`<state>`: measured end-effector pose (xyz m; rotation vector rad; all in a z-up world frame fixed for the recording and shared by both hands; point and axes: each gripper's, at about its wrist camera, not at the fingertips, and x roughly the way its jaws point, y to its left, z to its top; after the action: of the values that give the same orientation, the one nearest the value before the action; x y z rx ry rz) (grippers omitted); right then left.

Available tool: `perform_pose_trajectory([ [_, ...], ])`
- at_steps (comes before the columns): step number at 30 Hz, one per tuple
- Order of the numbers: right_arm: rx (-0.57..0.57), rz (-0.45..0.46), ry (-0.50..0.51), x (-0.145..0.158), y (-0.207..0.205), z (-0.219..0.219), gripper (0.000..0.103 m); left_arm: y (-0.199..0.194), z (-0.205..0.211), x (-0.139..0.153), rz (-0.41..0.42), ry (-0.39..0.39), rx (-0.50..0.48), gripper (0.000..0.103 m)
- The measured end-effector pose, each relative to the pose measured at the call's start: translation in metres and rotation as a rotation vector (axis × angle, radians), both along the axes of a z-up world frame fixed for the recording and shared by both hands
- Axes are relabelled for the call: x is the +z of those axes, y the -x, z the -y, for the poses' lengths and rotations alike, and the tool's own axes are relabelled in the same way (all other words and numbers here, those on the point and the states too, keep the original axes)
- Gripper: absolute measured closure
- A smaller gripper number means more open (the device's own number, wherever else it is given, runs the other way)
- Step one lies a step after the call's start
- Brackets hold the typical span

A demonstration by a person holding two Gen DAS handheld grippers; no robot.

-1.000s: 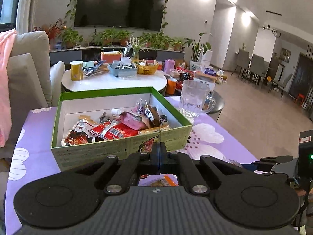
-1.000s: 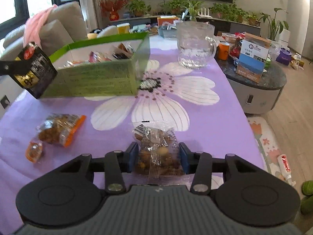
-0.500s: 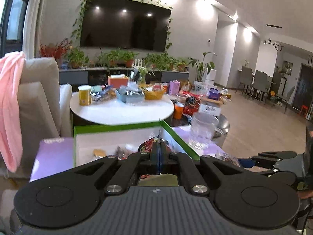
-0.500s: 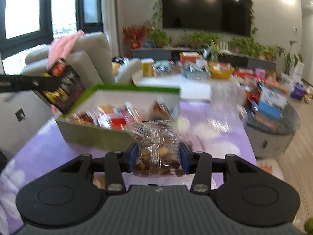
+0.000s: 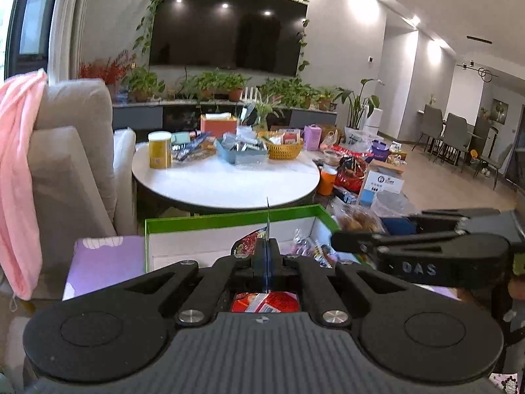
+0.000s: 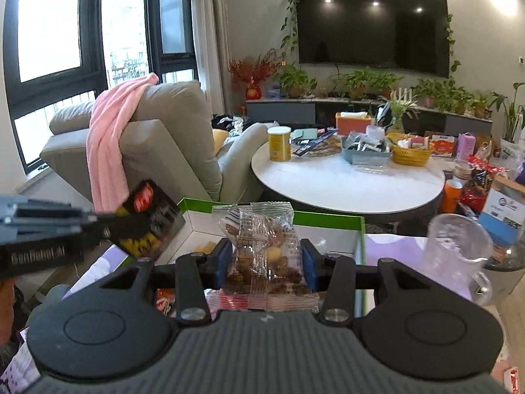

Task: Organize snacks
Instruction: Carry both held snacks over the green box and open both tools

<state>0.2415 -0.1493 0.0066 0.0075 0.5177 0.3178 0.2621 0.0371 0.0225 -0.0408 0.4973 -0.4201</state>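
My left gripper (image 5: 267, 256) is shut on a thin dark snack packet (image 5: 268, 226), seen edge-on; the right wrist view shows its black, red and yellow face (image 6: 149, 218) held above the left wall of the green-rimmed box (image 6: 328, 219). My right gripper (image 6: 267, 257) is shut on a clear packet of mixed nuts (image 6: 264, 243) and holds it upright over the box. The left wrist view shows the box (image 5: 210, 221) with several snack packets (image 5: 308, 246) inside, and the right gripper (image 5: 426, 246) reaching in from the right.
The box stands on a purple flowered tablecloth (image 5: 101, 259). A glass jug (image 6: 456, 246) stands right of the box. A grey sofa with a pink towel (image 6: 111, 144) is at the left. A cluttered round white table (image 6: 347, 184) lies beyond.
Both grippers have risen from the table with their packets and moved over the box. The right gripper lifted the nut packet off the tablecloth and swung left toward the box.
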Motion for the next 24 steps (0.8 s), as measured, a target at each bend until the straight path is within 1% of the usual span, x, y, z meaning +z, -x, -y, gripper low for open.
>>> perform_pose_trajectory([
  [4, 0.008, -0.033, 0.005, -0.009, -0.014, -0.007, 0.055, -0.014, -0.007, -0.012, -0.032, 0.012, 0.003, 0.100],
  [5, 0.004, -0.038, 0.004, -0.012, -0.016, -0.008, 0.055, -0.016, -0.008, -0.014, -0.034, 0.012, 0.006, 0.093],
  [6, 0.000, -0.046, 0.001, -0.014, -0.019, -0.009, 0.053, -0.018, -0.008, -0.015, -0.038, 0.012, 0.006, 0.086],
  [7, -0.002, -0.056, -0.004, -0.016, -0.021, -0.010, 0.044, -0.019, -0.009, -0.017, -0.044, 0.010, 0.013, 0.071],
  [8, -0.008, -0.064, -0.013, -0.017, -0.022, -0.009, 0.041, -0.019, -0.009, -0.018, -0.041, 0.005, 0.022, 0.061],
  [9, -0.018, -0.064, -0.024, -0.018, -0.022, -0.008, 0.041, -0.018, -0.008, -0.019, -0.032, -0.008, 0.029, 0.059],
  [13, -0.045, -0.048, -0.037, -0.014, -0.014, -0.005, 0.041, -0.009, -0.006, -0.018, -0.014, -0.054, 0.025, 0.058],
  [17, -0.016, -0.024, -0.048, -0.005, 0.004, 0.002, 0.041, 0.007, -0.009, -0.014, -0.004, -0.047, 0.017, 0.058],
  [20, 0.006, -0.006, -0.028, -0.001, 0.019, 0.005, 0.041, 0.025, -0.011, -0.013, -0.016, -0.040, 0.017, 0.058],
  [24, -0.004, -0.006, -0.004, -0.001, 0.043, 0.013, 0.041, 0.059, -0.009, -0.022, -0.044, -0.043, -0.012, 0.058],
])
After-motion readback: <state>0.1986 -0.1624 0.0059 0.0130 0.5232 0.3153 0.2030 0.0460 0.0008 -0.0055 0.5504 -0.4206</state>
